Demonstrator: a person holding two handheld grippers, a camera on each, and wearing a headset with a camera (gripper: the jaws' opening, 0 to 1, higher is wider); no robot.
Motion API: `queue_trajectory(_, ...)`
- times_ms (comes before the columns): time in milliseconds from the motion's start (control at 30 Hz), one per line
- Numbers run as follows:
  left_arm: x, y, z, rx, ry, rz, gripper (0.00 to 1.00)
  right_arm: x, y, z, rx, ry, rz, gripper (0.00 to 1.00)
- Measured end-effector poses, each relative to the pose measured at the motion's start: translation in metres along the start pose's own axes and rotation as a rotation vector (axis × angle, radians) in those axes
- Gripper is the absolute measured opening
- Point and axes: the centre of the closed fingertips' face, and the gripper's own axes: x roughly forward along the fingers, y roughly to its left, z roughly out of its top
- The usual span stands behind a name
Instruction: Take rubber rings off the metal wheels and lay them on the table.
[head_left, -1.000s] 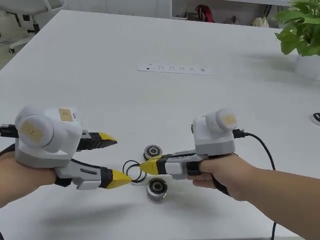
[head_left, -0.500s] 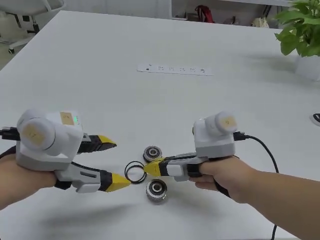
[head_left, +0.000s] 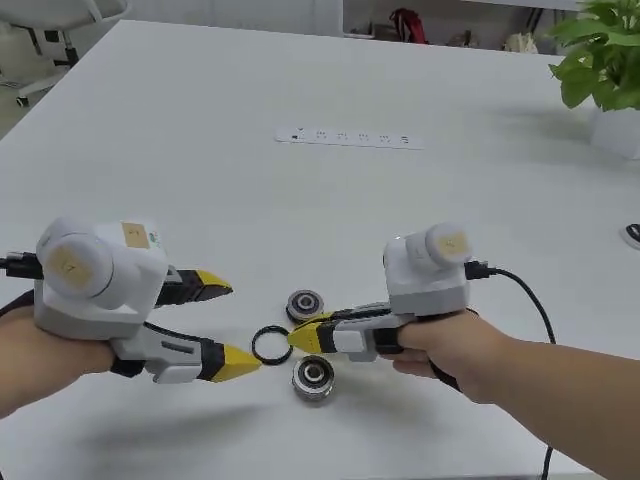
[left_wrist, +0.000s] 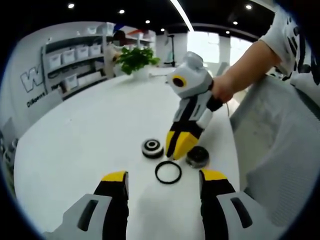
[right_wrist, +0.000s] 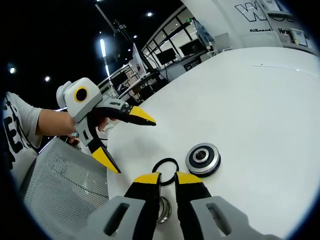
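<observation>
Near wheel rests on the desk. Rubber ring lies flat just beyond it. Right gripper: jaws nearly closed, empty, tips at the ring. Left gripper: jaws wide, empty. Second wheel lies farther back.

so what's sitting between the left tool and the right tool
A black rubber ring, lying flat on the table between the open left tool and the shut right tool's tip; the left gripper view shows it best.
</observation>
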Motion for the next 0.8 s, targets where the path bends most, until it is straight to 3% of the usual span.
queue_trajectory(467,0.003,0.008,0.01,0.002,-0.016,0.007,0.58,-0.016,-0.004,0.021,0.01,-0.063,-0.006,0.12)
queue_trajectory(800,0.009,0.017,0.021,-0.005,-0.031,0.014,0.57,-0.026,-0.011,0.029,-0.046,-0.07,-0.032,0.16)
